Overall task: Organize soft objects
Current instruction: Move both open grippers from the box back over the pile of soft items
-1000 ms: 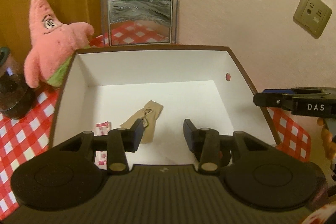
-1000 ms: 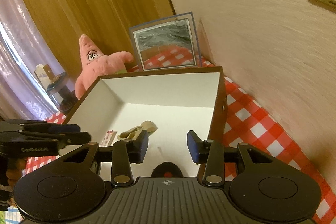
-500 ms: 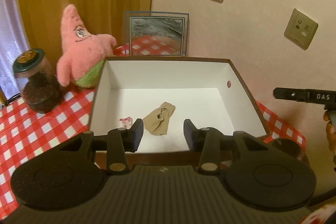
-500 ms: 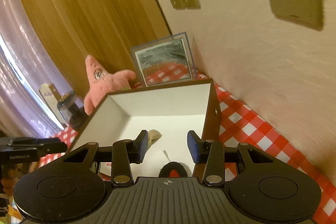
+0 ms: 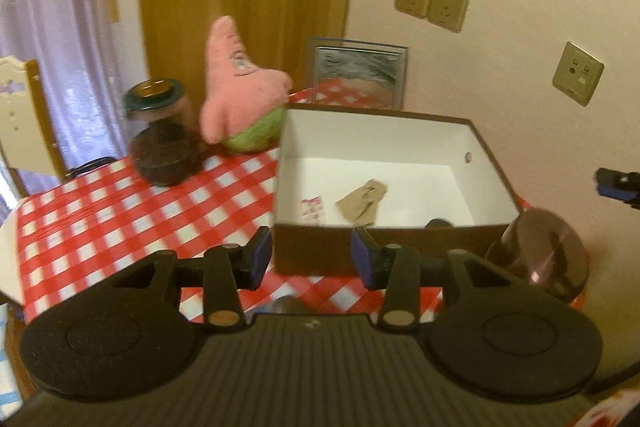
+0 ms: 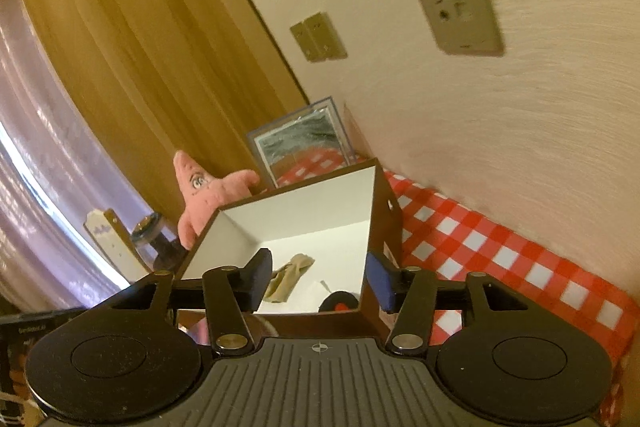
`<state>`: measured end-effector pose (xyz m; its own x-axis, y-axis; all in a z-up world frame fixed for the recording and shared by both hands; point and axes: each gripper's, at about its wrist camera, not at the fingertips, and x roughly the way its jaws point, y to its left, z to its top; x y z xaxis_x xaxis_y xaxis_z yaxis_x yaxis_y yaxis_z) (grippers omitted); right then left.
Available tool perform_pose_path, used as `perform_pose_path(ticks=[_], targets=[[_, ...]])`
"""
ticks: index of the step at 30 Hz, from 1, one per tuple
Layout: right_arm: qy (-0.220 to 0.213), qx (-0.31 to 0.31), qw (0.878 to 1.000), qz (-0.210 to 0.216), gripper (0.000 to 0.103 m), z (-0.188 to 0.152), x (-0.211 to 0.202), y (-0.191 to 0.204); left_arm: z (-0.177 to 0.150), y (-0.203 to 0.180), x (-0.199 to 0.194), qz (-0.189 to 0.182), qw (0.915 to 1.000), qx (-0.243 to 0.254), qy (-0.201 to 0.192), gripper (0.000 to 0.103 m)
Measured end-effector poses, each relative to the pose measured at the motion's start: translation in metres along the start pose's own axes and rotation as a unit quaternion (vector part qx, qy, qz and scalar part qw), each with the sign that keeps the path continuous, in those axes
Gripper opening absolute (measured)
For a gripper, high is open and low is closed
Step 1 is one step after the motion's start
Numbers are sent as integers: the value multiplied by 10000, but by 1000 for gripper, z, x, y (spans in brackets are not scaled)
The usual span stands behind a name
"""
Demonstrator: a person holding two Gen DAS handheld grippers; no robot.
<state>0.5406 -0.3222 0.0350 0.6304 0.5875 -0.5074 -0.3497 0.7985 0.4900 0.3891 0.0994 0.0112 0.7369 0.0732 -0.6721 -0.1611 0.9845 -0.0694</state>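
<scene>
Two grippers hang with nothing between their fingers. The left gripper (image 5: pixel 312 259) has its jaws spread wide apart in front of the near wall of the box (image 5: pixel 320 247), above the checked tablecloth (image 5: pixel 120 211), touching nothing. The right gripper (image 6: pixel 318 281) is likewise parted and empty, raised over the box's (image 6: pixel 296 203) near right corner.

On the white floor of the box lies a beige sock (image 5: pixel 362 203), limp and crumpled flat, near the middle and toward the near wall; the right wrist view shows it (image 6: pixel 290 275) just past that gripper's left finger. Just left of it sits a small pink-printed packet (image 5: pixel 313 209). A dark round object (image 6: pixel 340 301) with a red spot lies in the near right corner.

Left of the box's far corner, a pink star plush (image 5: pixel 236 87) with green shorts stands upright, touching the box wall or just beside it. Farther left stands a dark jar (image 5: pixel 160 139) with a green lid. Behind the box a framed picture (image 5: pixel 358 75) leans on the wall. A brownish round lid (image 5: pixel 540 251) sits at the box's near right corner.
</scene>
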Motion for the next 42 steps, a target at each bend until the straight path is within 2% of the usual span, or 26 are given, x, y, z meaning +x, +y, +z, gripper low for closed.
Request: perform_pose_path(ticks=[10,16,24,33,38,42], targets=[[-209,-258,9994,62,57,-35,-53,30,-51,52,-46,415,9987,-281,136,42],[53,-921,9953,279,59,-70,-63,69,-77,74,-65,600,9971,-404,223,42],[799,-1015,9907,440,61,-128,-37,104,-108,86,-79,537,9976,-335,295,43],[1570,-1351,9783,90,71,-185,3,122,-137,76,-68,305,9982,-137,493,50],[1813,-1434,9729,55,76,-201,15,123,-146,64,-61,122,9985,6,537,59],[1947,-1521,9690,-30,79,-209,27,123,-149,53,-53,43,9982,158,568,60]])
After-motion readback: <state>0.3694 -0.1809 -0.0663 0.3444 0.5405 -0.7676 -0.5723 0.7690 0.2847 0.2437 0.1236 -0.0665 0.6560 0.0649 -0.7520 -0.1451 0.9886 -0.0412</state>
